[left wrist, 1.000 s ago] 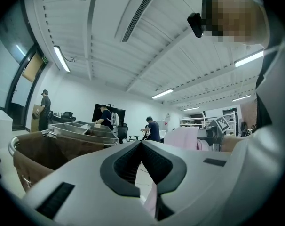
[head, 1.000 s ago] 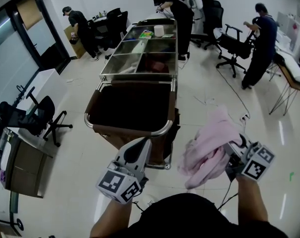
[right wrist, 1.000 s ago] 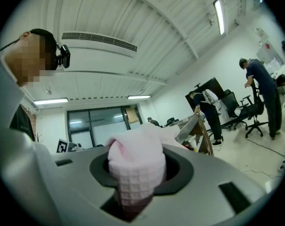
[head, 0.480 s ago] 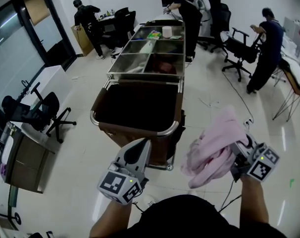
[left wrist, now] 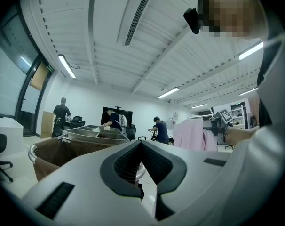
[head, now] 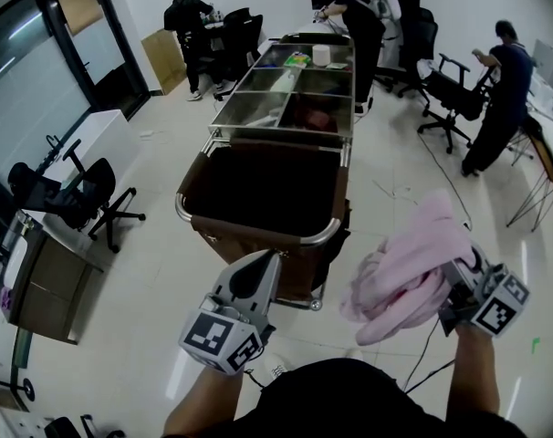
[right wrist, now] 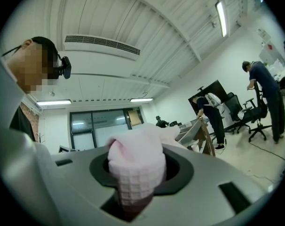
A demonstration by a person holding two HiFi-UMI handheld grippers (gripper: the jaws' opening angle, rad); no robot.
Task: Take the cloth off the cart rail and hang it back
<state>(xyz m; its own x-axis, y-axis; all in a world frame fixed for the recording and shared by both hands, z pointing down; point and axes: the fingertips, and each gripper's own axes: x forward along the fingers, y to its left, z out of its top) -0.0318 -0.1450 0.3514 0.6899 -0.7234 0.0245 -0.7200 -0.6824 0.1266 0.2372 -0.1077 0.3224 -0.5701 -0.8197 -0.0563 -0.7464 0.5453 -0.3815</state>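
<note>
Your right gripper (head: 445,286) holds the soft, light pink cloth (head: 409,272) bunched at lower right, your left gripper (head: 261,265) is closed and empty; I think a free edge is better to take for hanging.

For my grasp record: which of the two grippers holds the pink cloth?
The right gripper: its jaws clamp the pink cloth. The left gripper is shut and empty.

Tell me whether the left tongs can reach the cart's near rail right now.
Probably yes. The left tongs are shut and empty, pointing toward the near rail with nothing between them; the pink cloth is off to the side in the right tongs.
</note>
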